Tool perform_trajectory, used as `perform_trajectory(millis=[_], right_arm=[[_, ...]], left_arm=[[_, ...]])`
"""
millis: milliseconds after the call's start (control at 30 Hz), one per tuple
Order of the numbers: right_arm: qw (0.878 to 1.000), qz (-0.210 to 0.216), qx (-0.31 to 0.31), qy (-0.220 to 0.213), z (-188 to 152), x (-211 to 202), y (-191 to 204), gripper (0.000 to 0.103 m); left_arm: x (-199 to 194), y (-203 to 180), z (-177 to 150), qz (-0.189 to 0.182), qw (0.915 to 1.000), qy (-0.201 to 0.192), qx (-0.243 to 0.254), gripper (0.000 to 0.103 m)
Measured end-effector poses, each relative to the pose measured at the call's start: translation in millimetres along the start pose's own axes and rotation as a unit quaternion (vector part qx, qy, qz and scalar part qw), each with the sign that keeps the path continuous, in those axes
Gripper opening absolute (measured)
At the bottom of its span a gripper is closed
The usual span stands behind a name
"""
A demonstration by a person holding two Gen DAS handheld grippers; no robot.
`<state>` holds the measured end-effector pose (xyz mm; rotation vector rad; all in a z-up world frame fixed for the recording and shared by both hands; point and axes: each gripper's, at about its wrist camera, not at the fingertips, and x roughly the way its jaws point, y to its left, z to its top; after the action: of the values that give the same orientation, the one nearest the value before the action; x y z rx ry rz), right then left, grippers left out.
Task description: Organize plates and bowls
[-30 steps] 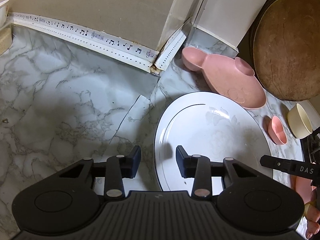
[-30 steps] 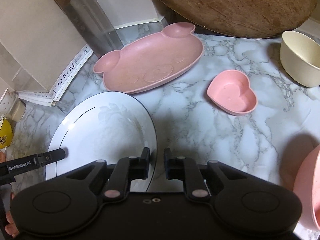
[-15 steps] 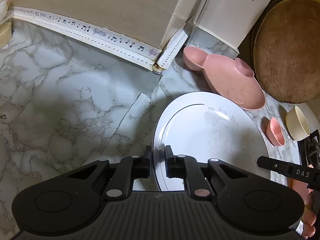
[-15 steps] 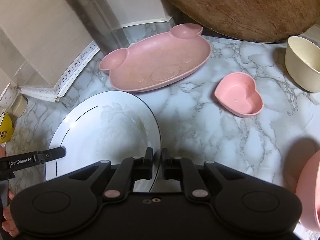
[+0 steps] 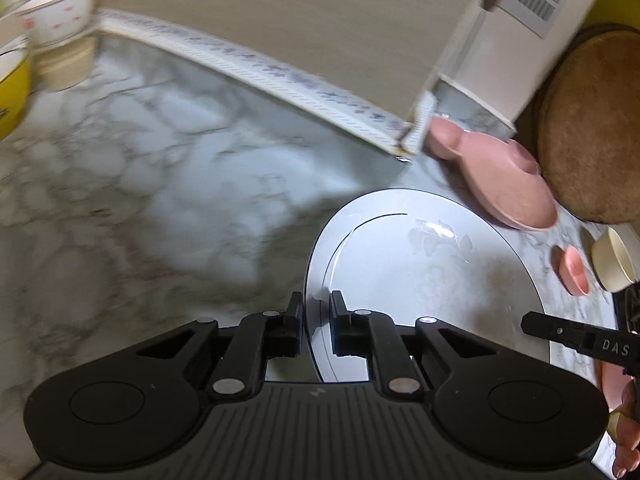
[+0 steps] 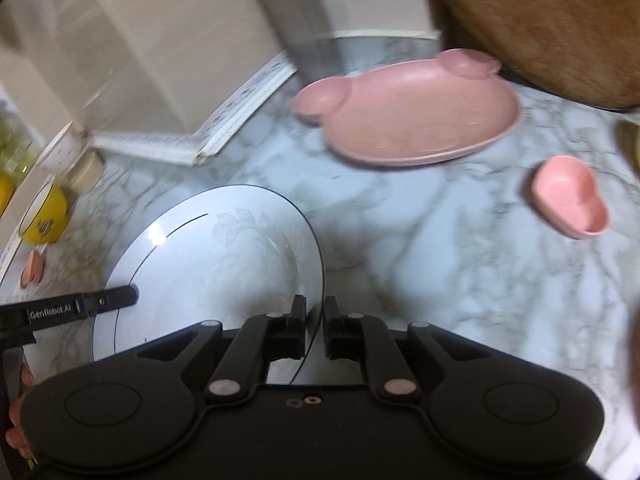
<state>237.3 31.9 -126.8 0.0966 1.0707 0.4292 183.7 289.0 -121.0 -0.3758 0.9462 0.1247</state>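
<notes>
A home kitchen. A marble-patterned countertop [image 6: 440,264] meets a beige wall edged with tape printed in music notes [image 5: 280,74]. Crockery is spread about: a pink pig-faced plate [image 6: 420,116] at twelve o'clock in the right wrist view, a heart-shaped pink dish [image 6: 570,196] at two, a yellow bowl [image 6: 44,216] at nine. A round wooden board [image 5: 592,128] leans at two o'clock in the left wrist view.

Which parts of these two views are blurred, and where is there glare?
Left wrist view: the counter and wall trim smear with motion, while the left gripper and white plate stay sharp. Right wrist view: the pink plate and backdrop are soft; a glare spot sits on the white plate's rim; the right gripper is crisp.
</notes>
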Motion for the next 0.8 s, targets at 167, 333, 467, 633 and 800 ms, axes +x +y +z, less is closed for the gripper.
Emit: perform_trajectory(millis=[167, 333, 467, 633, 800], right_arm=[[1.0, 0.012, -0.017, 0.011, -6.4, 10.9, 16.4, 0.009], [0.999, 0.018, -0.022, 0.015, -9.0, 12.4, 22.3, 0.009], [0.999, 0.018, -0.031, 0.014, -10.7, 13.9, 25.8, 0.009], [0.999, 0.015, -0.036, 0.013, -11.6, 14.4, 27.6, 0.009], [0.999, 0.007, -0.036, 0.015, -11.0, 15.3, 31.3, 0.01]], left_arm=[[-7.7, 22.9, -7.6, 0.019, 0.9997, -0.004, -0.014, 0.012], [-13.0, 33.7, -13.9, 0.029, 0.9994, -0.009, -0.018, 0.012], [-14.7, 37.7, -16.1, 0.031, 0.9991, -0.01, -0.025, 0.012], [-12.3, 34.8, -17.5, 0.041, 0.9988, -0.016, -0.019, 0.012], [-12.6, 36.1, -18.6, 0.044, 0.9987, -0.022, -0.016, 0.012]])
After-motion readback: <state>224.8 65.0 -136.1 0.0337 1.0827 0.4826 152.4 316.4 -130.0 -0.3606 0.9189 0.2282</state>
